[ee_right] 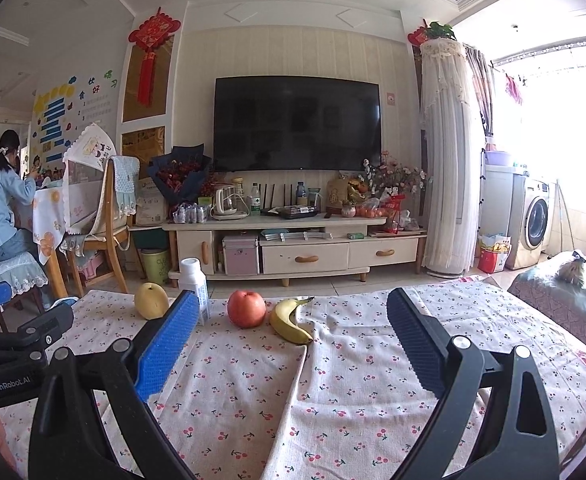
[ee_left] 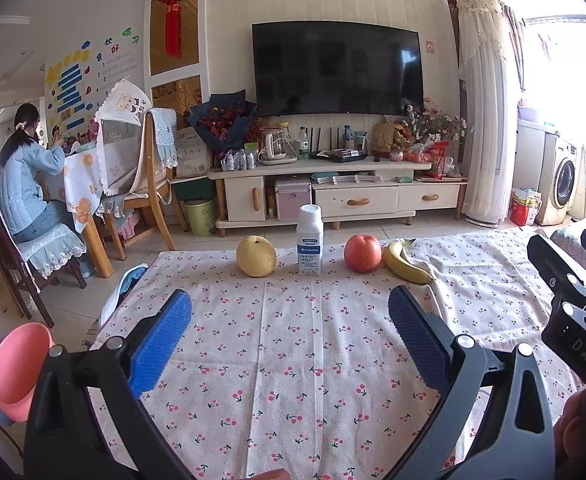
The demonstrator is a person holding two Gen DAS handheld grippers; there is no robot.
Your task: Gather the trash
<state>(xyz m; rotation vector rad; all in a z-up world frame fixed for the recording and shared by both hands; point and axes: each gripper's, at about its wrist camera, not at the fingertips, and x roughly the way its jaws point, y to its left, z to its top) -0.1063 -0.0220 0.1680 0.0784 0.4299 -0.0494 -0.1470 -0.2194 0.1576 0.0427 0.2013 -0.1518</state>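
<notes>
White plastic, with a white screw cap and a blue-printed label, the small bottle [ee_left: 310, 241] stands upright at the far edge of the table [ee_left: 293, 360], on the cherry-print cloth [ee_left: 277, 344]. It sits between a yellow pear [ee_left: 255, 256] just to its left and a red apple [ee_left: 362, 253] to its right; a banana [ee_left: 407, 262] lies touching or nearly touching the apple on the far right of the row. The label text is too small to read.

Both tongs are released. The left gripper [ee_left: 290, 340] hangs over the near cloth with its blue pads spread wide and nothing between them, lined up roughly with the bottle but well short of it. The right gripper [ee_right: 293, 344] is likewise spread and empty, sitting further right, facing the apple and banana.

From the left wrist view the bottle shows whole, and a pink bowl-like object [ee_left: 17, 364] appears at the near left edge off the table. In the right wrist view the bottle [ee_right: 194, 280] is partly hidden behind the left-hand blue pad [ee_right: 165, 344], while the far right shows a covered sofa or bed edge [ee_right: 565, 304] beside the table. Each view catches part of the other gripper's black frame at its edge.

Beyond the table are a television [ee_left: 337, 68] above a cream cabinet [ee_left: 333, 184], and a seated person [ee_left: 25, 184] at a dining table far left.
</notes>
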